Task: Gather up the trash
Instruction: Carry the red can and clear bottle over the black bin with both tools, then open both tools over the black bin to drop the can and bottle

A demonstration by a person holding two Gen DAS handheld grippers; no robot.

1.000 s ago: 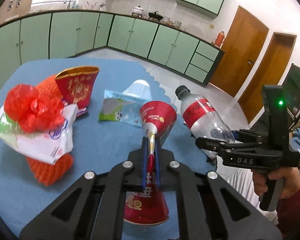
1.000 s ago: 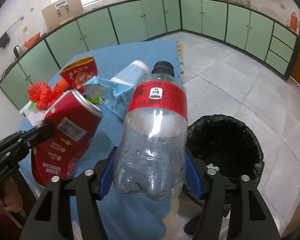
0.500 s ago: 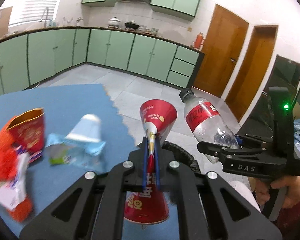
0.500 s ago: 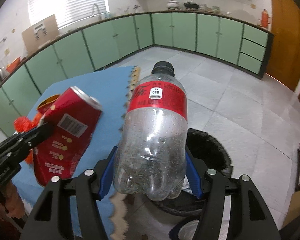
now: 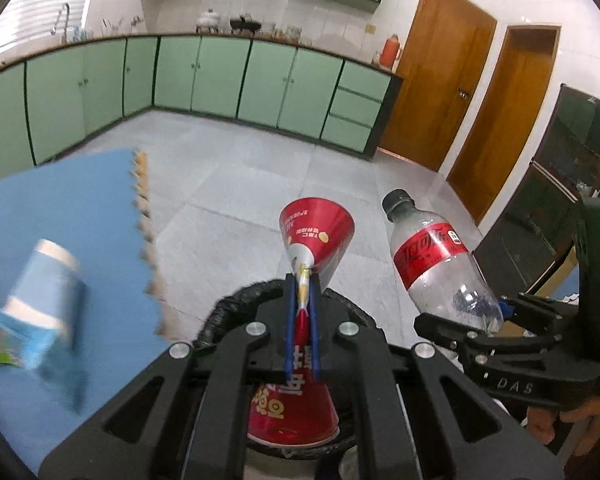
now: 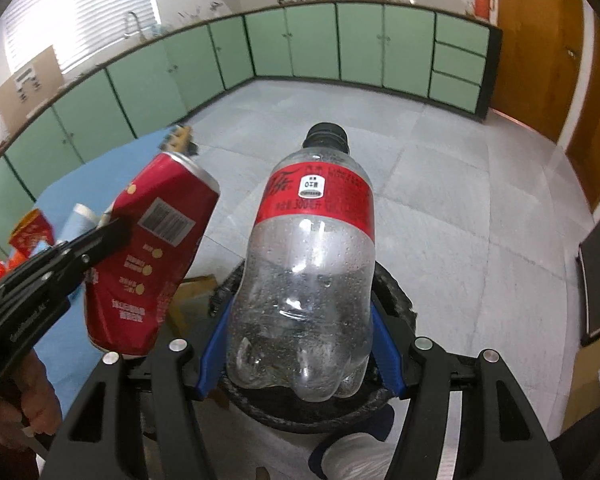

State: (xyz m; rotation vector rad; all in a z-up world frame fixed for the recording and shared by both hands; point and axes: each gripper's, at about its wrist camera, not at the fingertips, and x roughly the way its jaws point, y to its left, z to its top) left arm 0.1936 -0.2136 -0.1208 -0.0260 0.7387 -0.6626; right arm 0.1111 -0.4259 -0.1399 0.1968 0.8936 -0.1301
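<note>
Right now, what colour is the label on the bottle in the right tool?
Red with white lettering, around the clear bottle; clearest in the right wrist view.

**Can and bottle over the bin**

We are seeing a crushed red can (image 5: 300, 312), pinched flat at its waist between our left tool's closed blue pads, its silver-rimmed top flaring forward and its printed base hanging toward us. A clear plastic bottle (image 6: 304, 276) with a red label and black cap is sitting gripped by its lower body between our right tool's pads, cap pointing ahead, droplets clinging inside. Both are hanging above a black-lined trash bin (image 6: 396, 300) lying directly beneath the two tools. The can is riding just left of the bottle, slightly tilted.
</note>
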